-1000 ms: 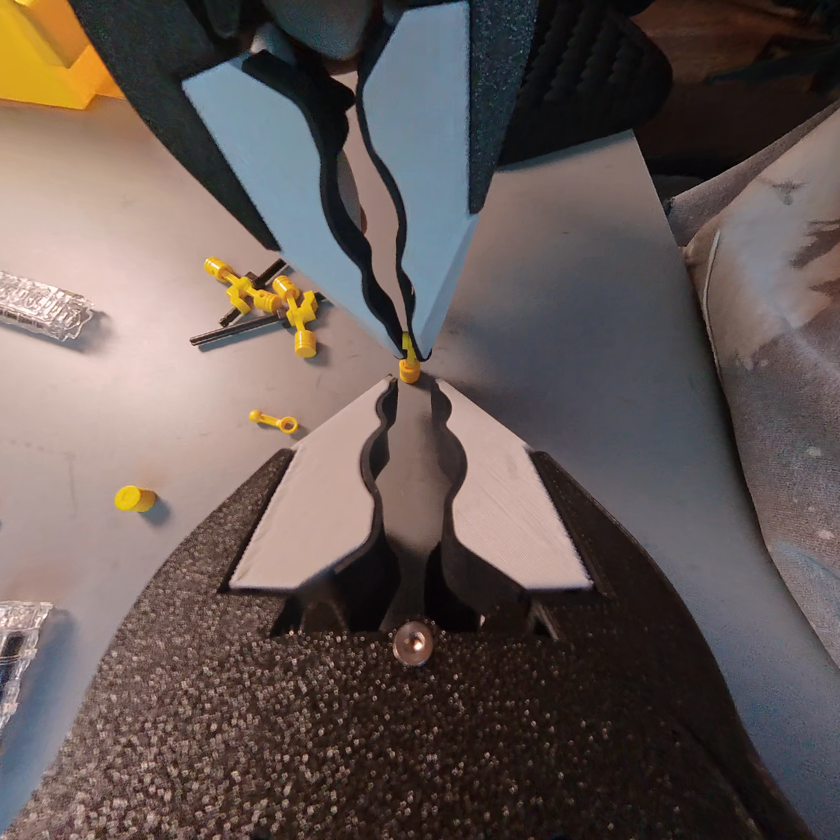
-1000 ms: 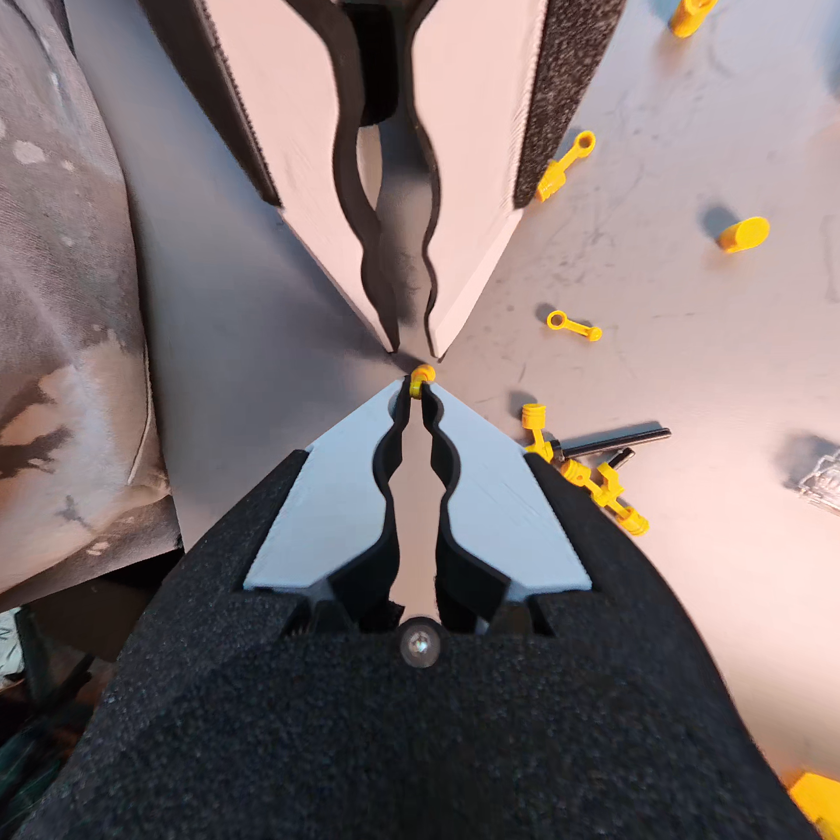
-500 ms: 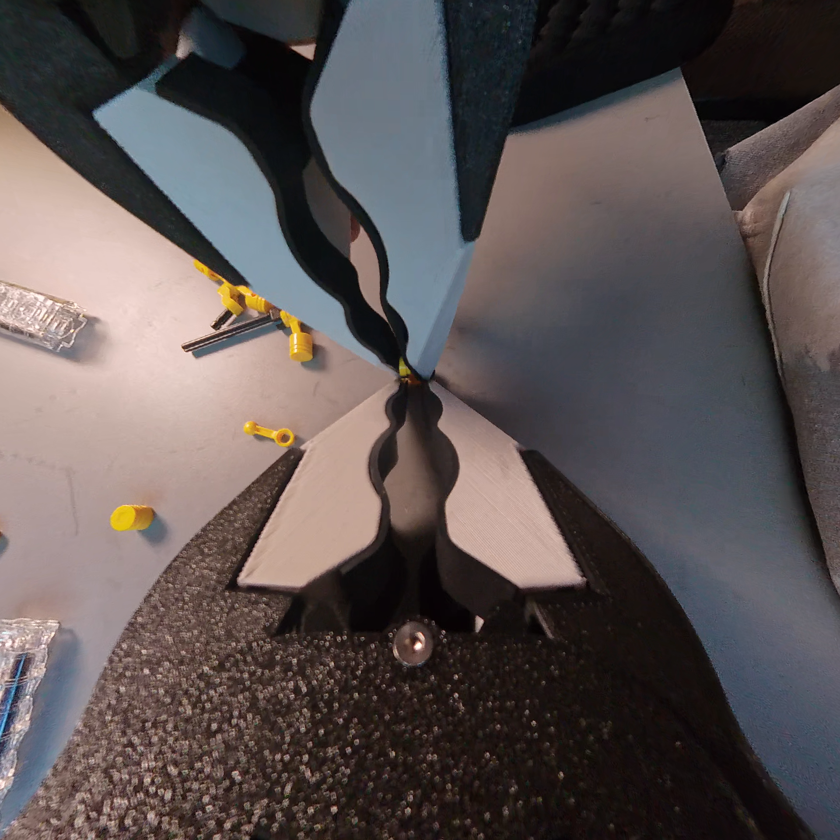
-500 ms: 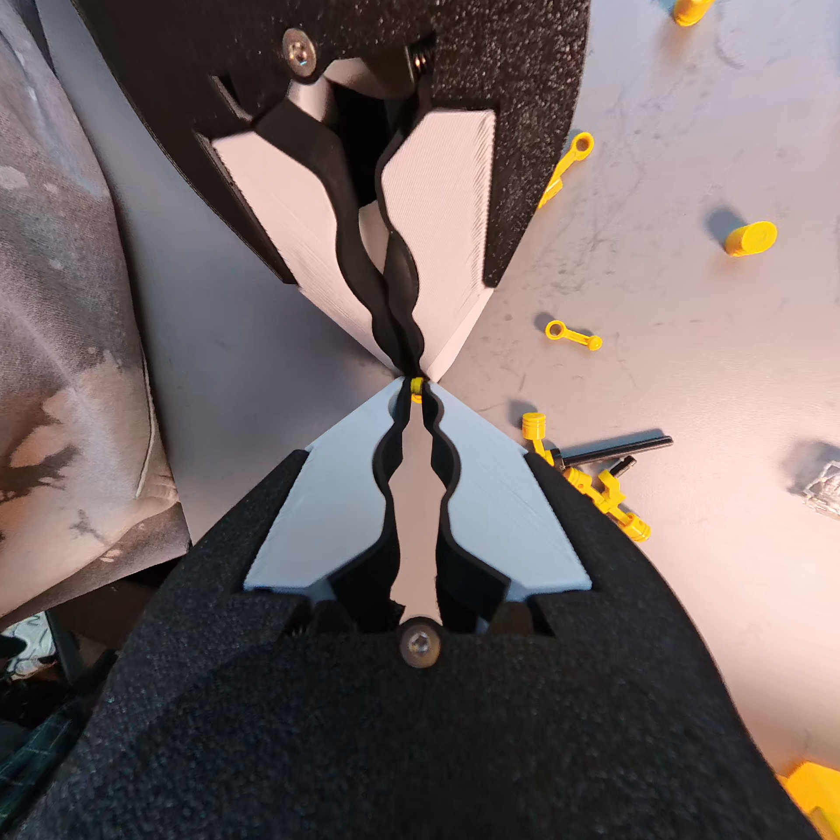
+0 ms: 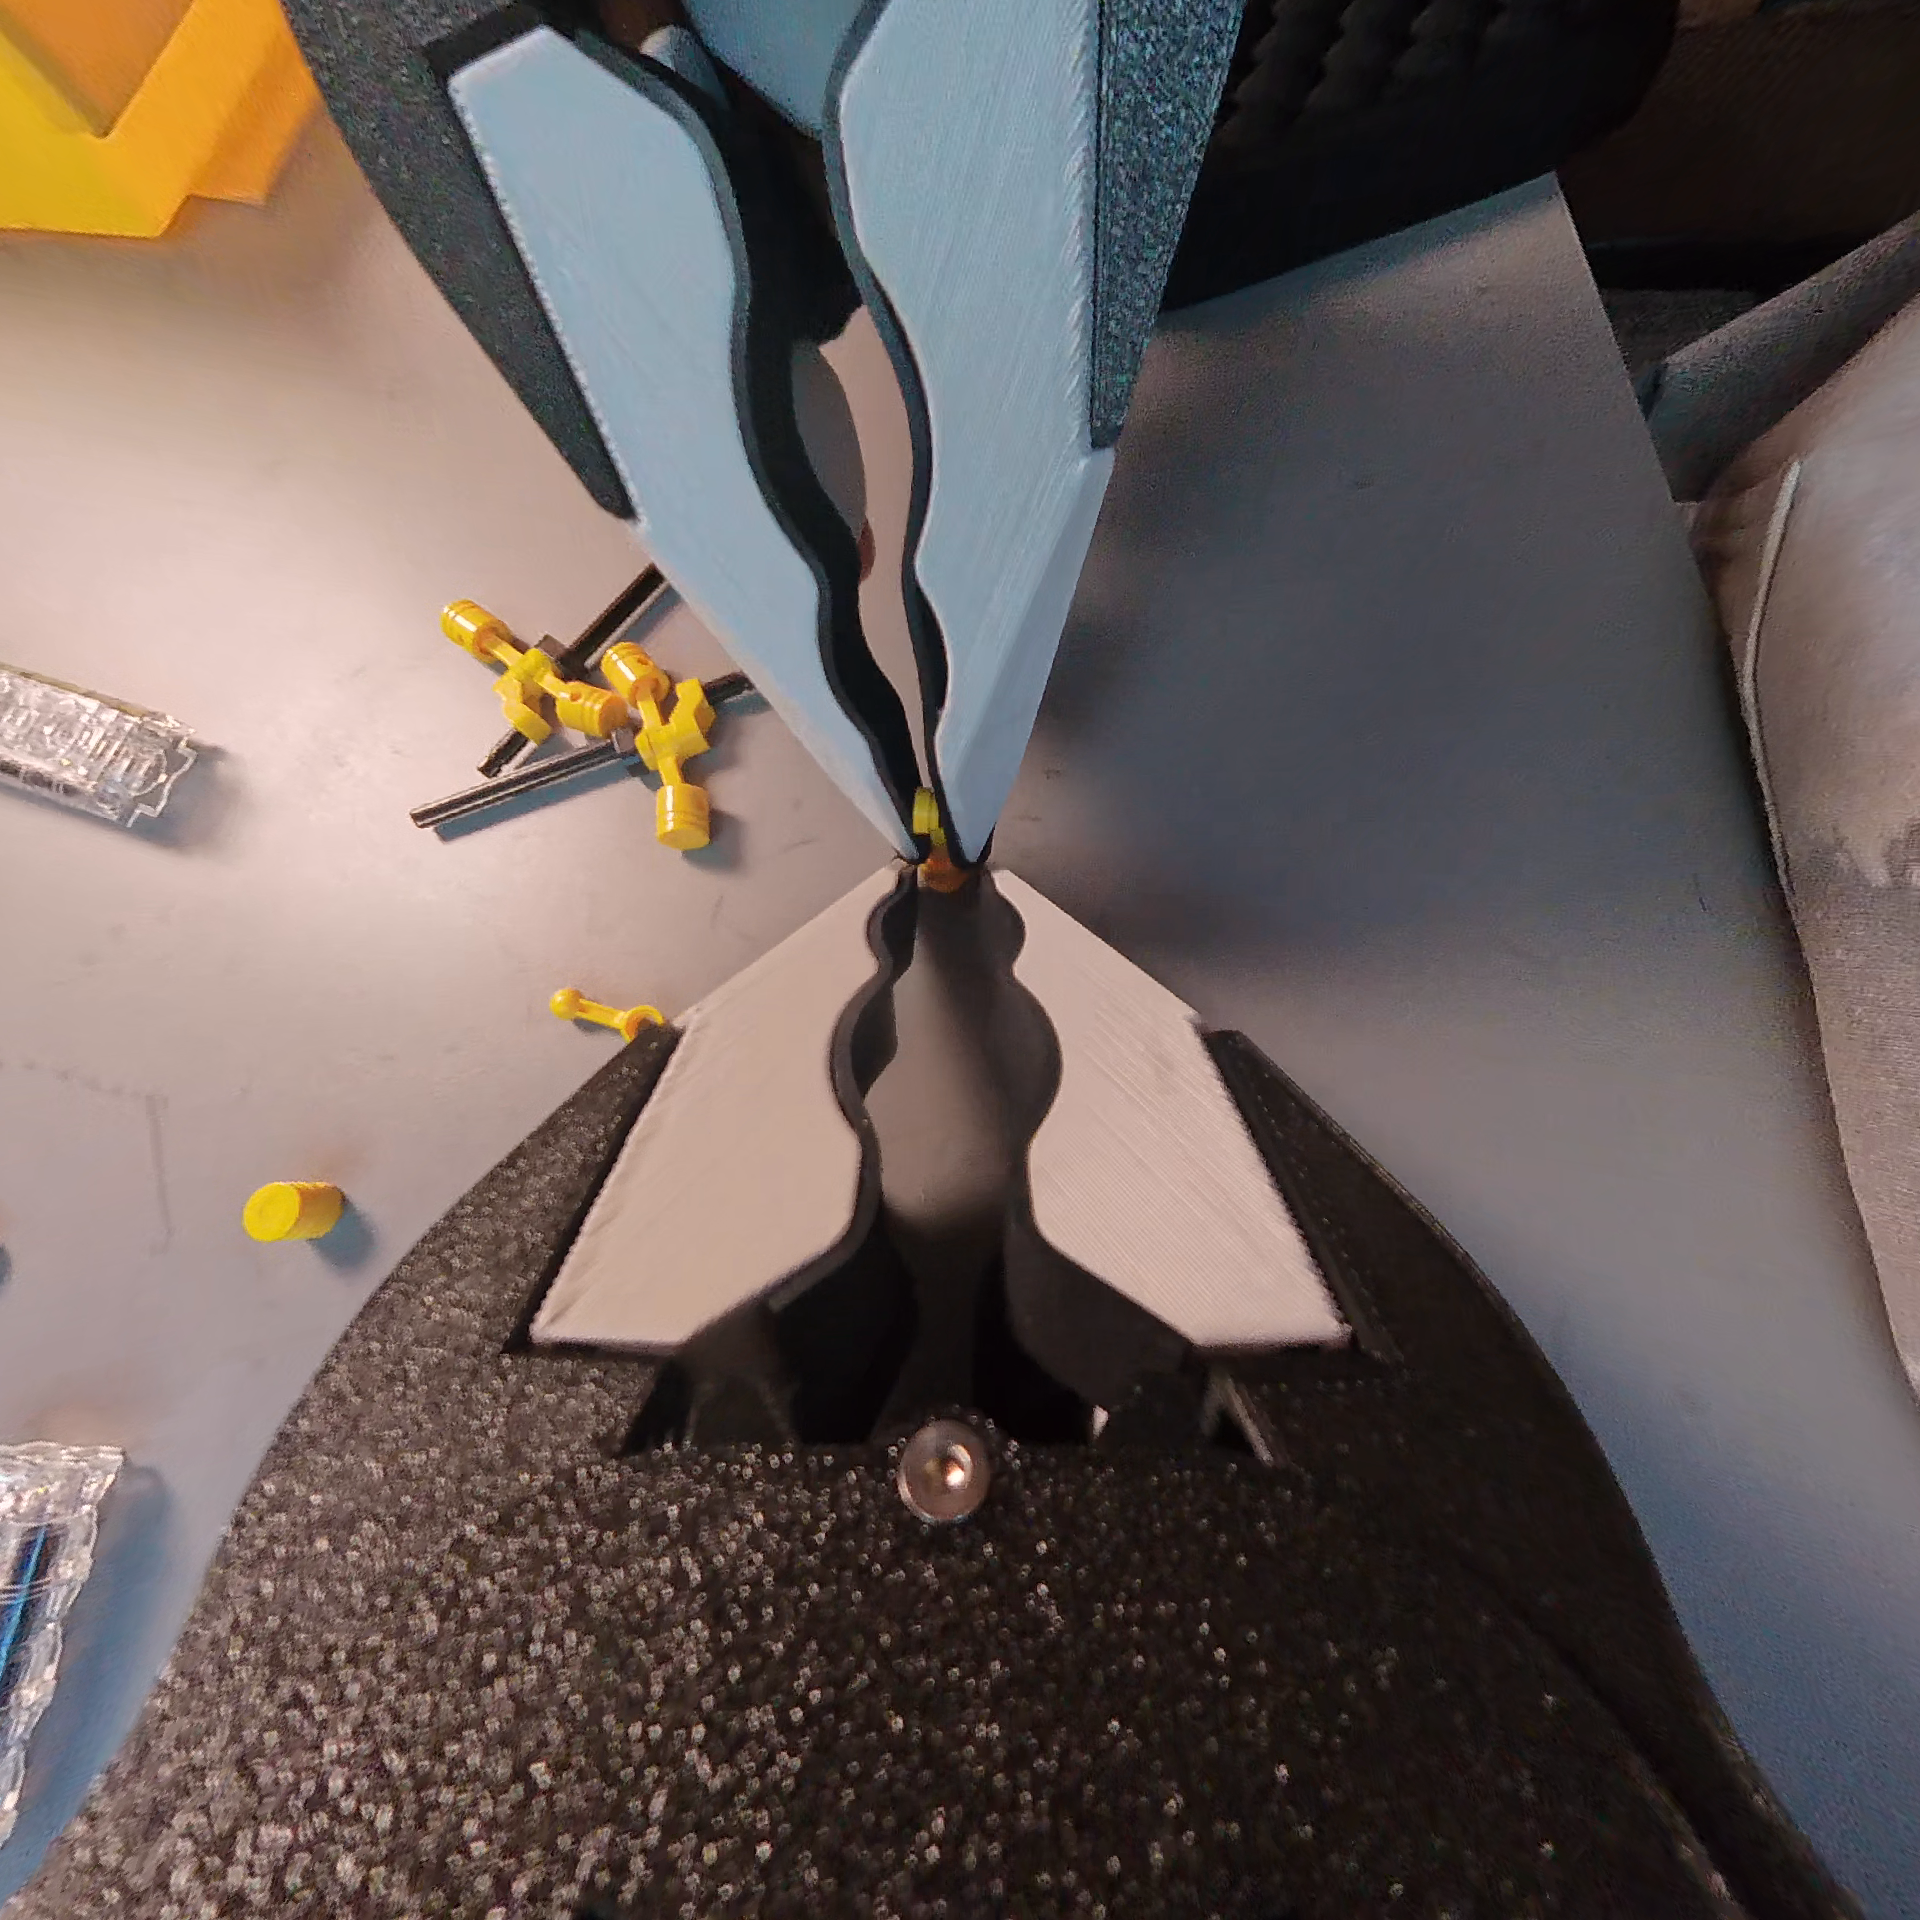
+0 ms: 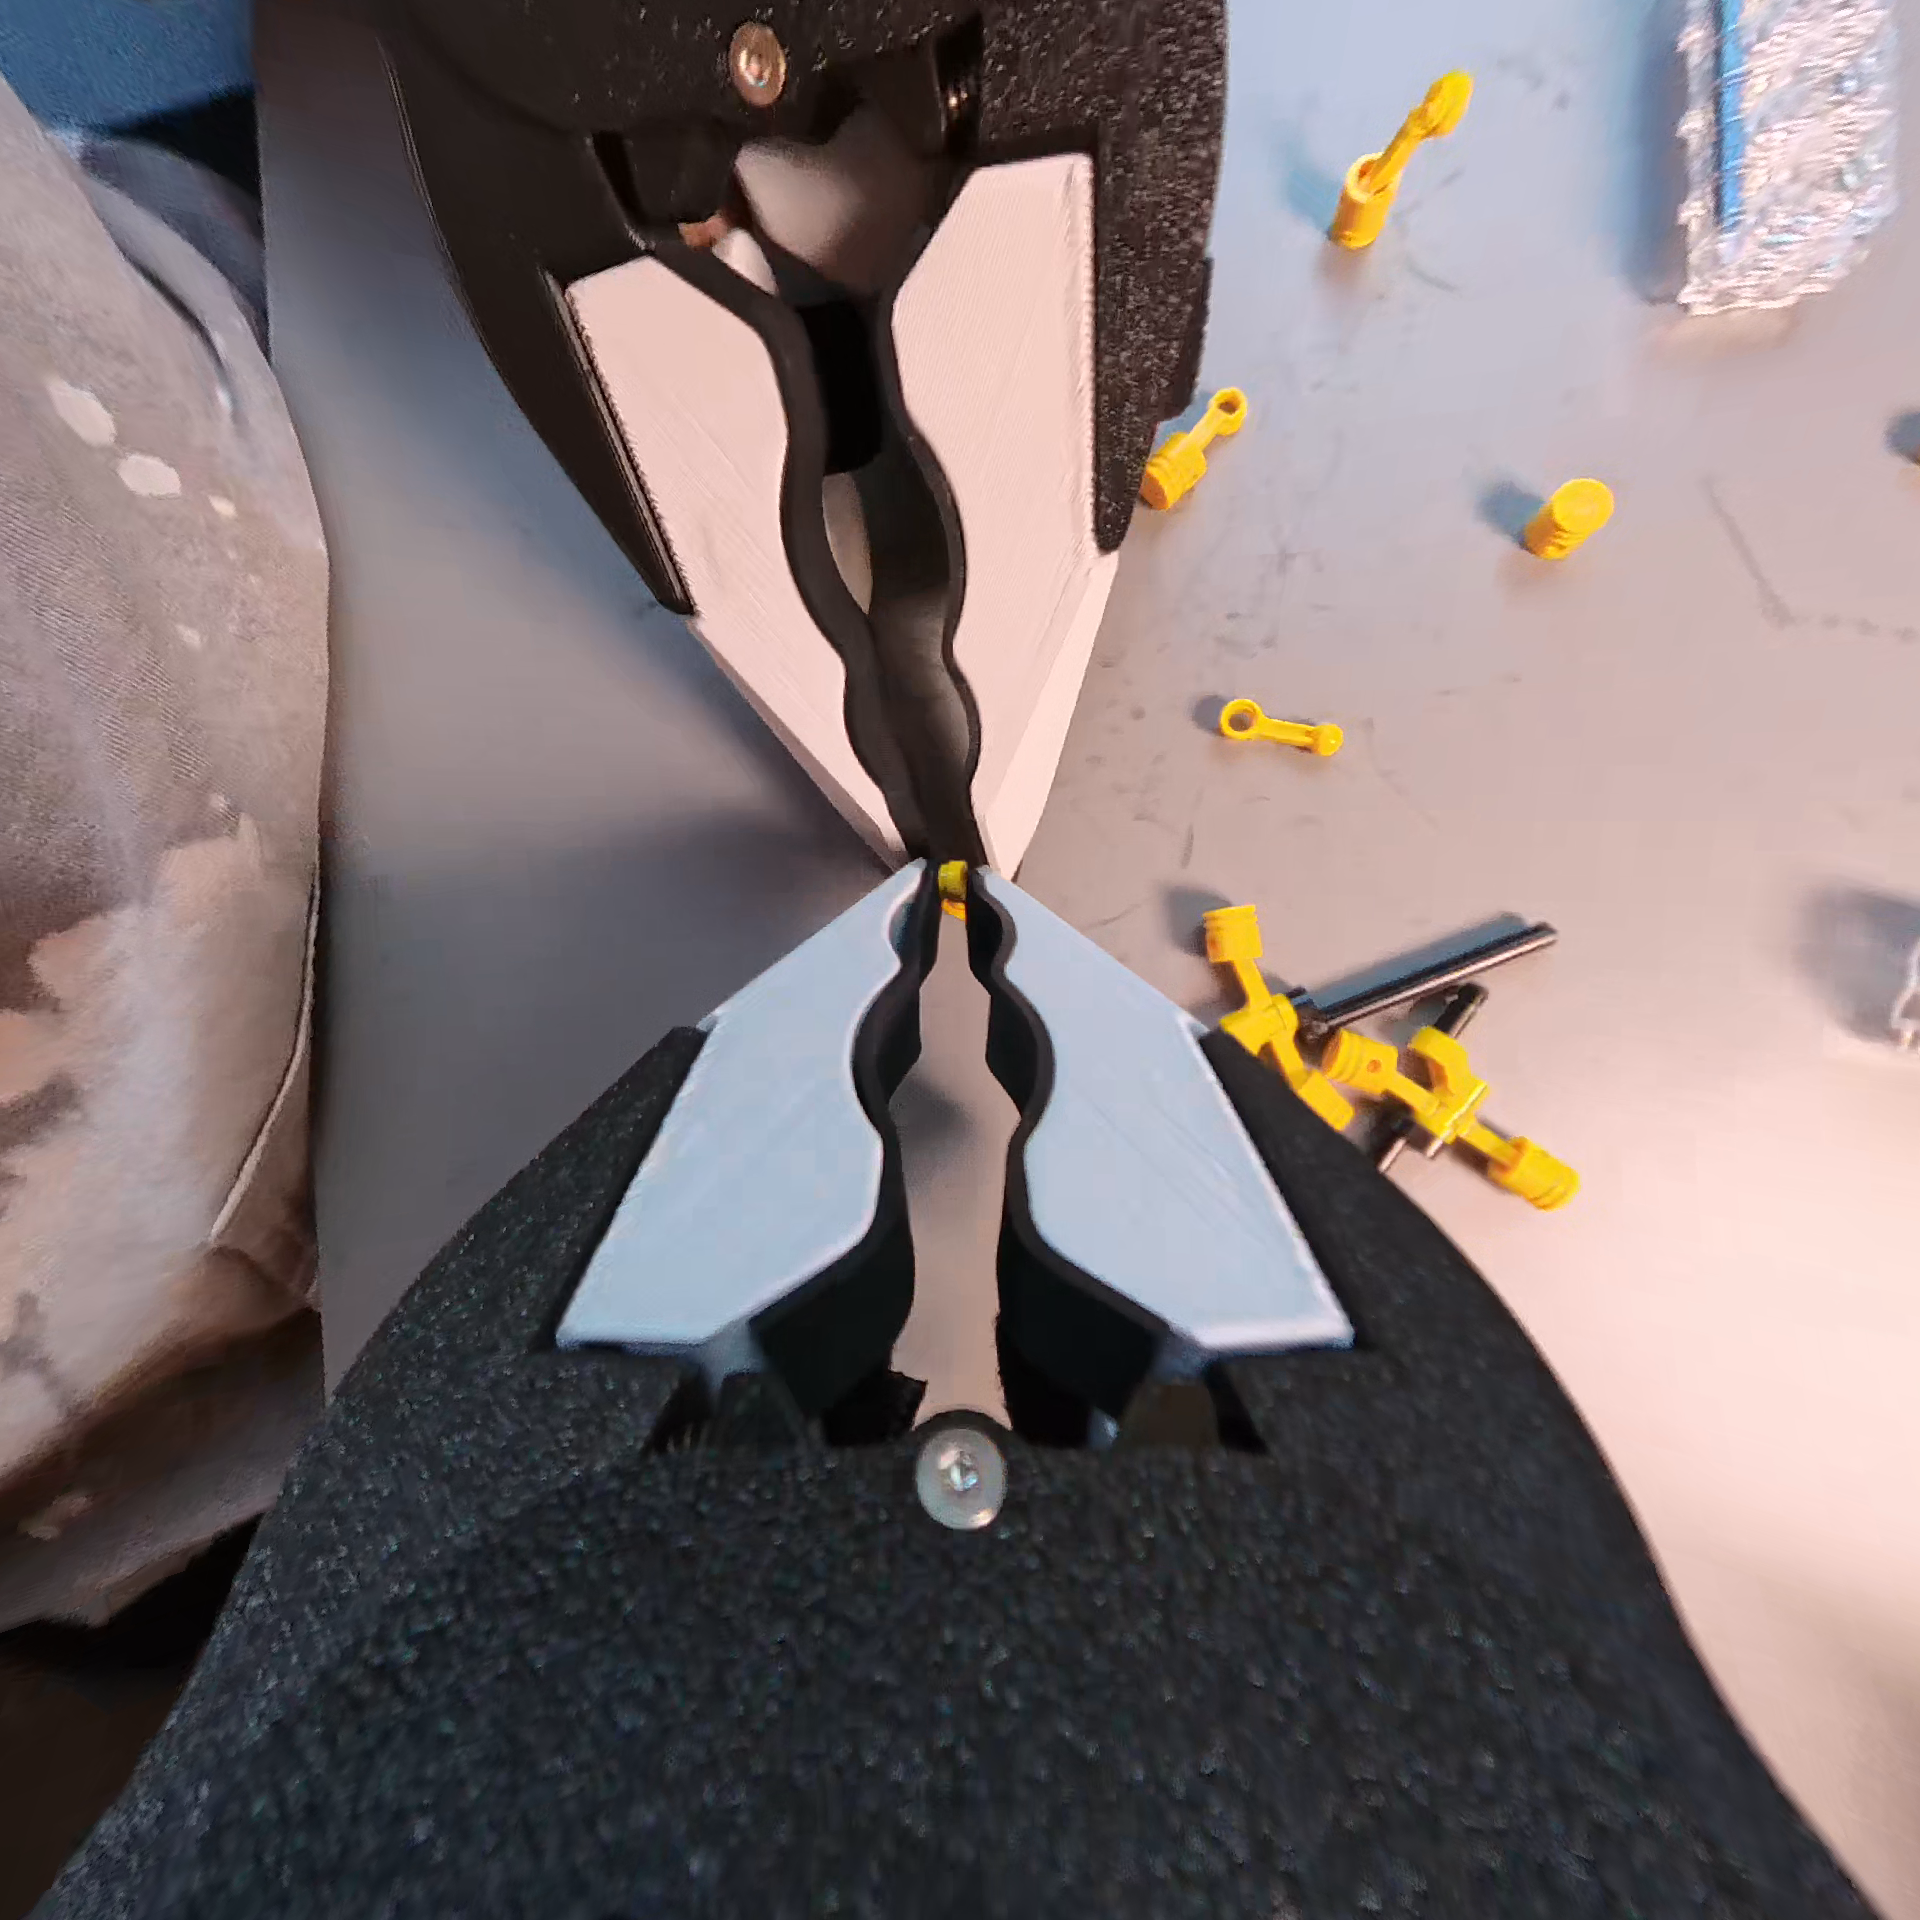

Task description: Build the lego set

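My left gripper (image 5: 943, 883) and right gripper (image 6: 951, 883) meet tip to tip above the grey table (image 5: 1351, 727). A small yellow piston-like piece (image 5: 943, 875) sits between the left fingertips, and the jaws stand almost closed on it. The right gripper comes in from the top of the left wrist view (image 5: 940, 847), pinching the yellow piece's thin upper end (image 5: 923, 810). In the right wrist view the yellow piece (image 6: 951, 883) is clamped in my right tips. There the left gripper (image 6: 940, 847) comes down from above, shut at its tips. Most of the piece is hidden.
A cluster of yellow pistons on black axles (image 5: 613, 717) (image 6: 1392, 1070) lies nearby. So do a loose yellow rod (image 5: 608, 1013) (image 6: 1283, 727), a yellow cylinder (image 5: 291, 1210) (image 6: 1569, 517) and clear plastic bags (image 5: 94, 727) (image 6: 1787, 135). A yellow bin (image 5: 135, 125) and grey cloth (image 5: 1818, 727) border the table. My left and right fingertips are right by each other.
My left gripper was open a second ago and has closed onto the yellow piece that the right gripper holds. Both grippers have tilted slightly while staying tip to tip.
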{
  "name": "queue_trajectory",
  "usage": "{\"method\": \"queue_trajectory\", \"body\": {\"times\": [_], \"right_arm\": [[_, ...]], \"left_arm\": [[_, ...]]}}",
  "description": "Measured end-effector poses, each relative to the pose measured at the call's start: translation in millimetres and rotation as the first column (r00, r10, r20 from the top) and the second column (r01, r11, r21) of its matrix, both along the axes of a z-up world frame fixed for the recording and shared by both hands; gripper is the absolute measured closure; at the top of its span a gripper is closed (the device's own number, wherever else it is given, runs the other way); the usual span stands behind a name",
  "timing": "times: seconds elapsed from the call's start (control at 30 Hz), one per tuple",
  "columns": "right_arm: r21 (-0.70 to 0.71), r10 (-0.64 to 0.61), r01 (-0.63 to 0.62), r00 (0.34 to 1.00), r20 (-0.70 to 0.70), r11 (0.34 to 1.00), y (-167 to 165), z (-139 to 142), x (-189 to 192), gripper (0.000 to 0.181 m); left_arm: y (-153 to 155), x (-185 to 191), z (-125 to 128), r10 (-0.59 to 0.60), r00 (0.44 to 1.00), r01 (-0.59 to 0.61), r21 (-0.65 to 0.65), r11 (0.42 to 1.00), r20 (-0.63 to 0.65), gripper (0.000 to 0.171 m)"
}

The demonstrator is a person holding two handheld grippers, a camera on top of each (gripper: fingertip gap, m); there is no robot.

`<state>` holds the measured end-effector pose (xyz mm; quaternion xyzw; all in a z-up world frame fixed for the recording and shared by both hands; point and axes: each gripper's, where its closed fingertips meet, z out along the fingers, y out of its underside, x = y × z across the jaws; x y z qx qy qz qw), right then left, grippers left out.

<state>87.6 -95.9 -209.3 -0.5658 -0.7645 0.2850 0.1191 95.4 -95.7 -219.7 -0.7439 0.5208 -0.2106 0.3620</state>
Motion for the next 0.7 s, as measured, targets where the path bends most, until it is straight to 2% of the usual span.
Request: {"method": "queue_trajectory", "body": {"times": [0.23, 0.5, 0.57, 0.7], "right_arm": [[0.058, -0.003, 0.004, 1.0, -0.029, 0.998, 1, 0, 1, 0.178], [0.036, 0.008, -0.009, 1.0, 0.013, 0.999, 0, -1, 2, 0.178], [0.036, 0.016, -0.017, 1.0, 0.015, 0.999, 0, -1, 2, 0.178], [0.034, 0.018, -0.018, 1.0, 0.002, 0.999, 0, -1, 2, 0.178]], "left_arm": [[1, 2, 0, -0.003, 1.0, 0.003, -0.019, 1.0, 0.005, 0.161], [-2, -1, 0, -0.005, 1.0, 0.005, -0.023, 1.0, 0.003, 0.16], [-5, -7, 7, -0.017, 0.998, 0.02, -0.051, 0.998, 0.055, 0.16], [0, -11, 37, 0.043, 0.968, -0.021, -0.09, 0.996, 0.246, 0.166]]}}
